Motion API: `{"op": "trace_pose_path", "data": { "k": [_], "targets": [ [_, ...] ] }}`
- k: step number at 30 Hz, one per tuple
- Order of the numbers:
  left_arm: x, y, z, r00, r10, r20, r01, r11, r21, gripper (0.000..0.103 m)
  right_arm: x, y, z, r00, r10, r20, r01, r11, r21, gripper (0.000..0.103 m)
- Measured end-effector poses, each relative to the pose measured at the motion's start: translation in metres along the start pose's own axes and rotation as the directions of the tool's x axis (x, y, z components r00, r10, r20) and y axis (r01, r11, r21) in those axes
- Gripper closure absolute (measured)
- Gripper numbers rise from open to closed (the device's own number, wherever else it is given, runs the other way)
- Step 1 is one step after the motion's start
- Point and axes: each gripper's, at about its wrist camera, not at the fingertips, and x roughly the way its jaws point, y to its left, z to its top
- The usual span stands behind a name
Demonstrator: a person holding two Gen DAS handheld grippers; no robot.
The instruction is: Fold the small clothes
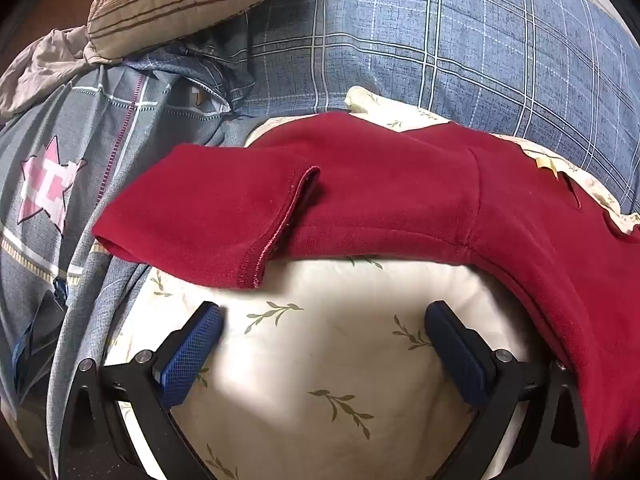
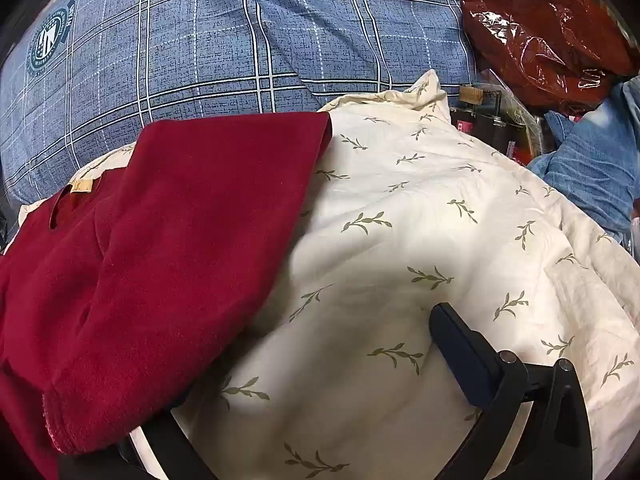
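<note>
A dark red fleece top [image 1: 380, 196] lies on a cream leaf-print cloth [image 1: 320, 360]. One sleeve is folded across its body, with the stitched cuff [image 1: 276, 232] facing my left gripper. My left gripper [image 1: 324, 328] stands open just short of that cuff, with only cream cloth between its blue pads. In the right wrist view the same top [image 2: 180, 240] fills the left side, its tan neck label [image 2: 82, 186] at the far edge. My right gripper [image 2: 316, 360] is open; its right finger [image 2: 464, 356] shows over the cream cloth [image 2: 420, 220], and the top's hem hides its left finger.
A blue plaid quilt [image 1: 440, 60] lies beyond the top. A striped brown pillow [image 1: 180, 4] and a grey cover with a pink star [image 1: 48, 184] are at the left. A red plastic-wrapped bundle [image 2: 540, 28] and blue denim [image 2: 592, 164] sit at the right.
</note>
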Motion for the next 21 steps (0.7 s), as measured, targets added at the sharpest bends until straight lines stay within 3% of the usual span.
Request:
{"op": "trace_pose_path", "data": {
  "k": [21],
  "targets": [
    [-0.0011, 0.0088, 0.0017, 0.999, -0.034, -0.026, 0.033, 0.999, -0.027, 0.001, 0.0002, 0.0018, 0.0007, 1.0, -0.006, -0.003, 0.006, 1.0, -0.004, 0.0]
  ]
}}
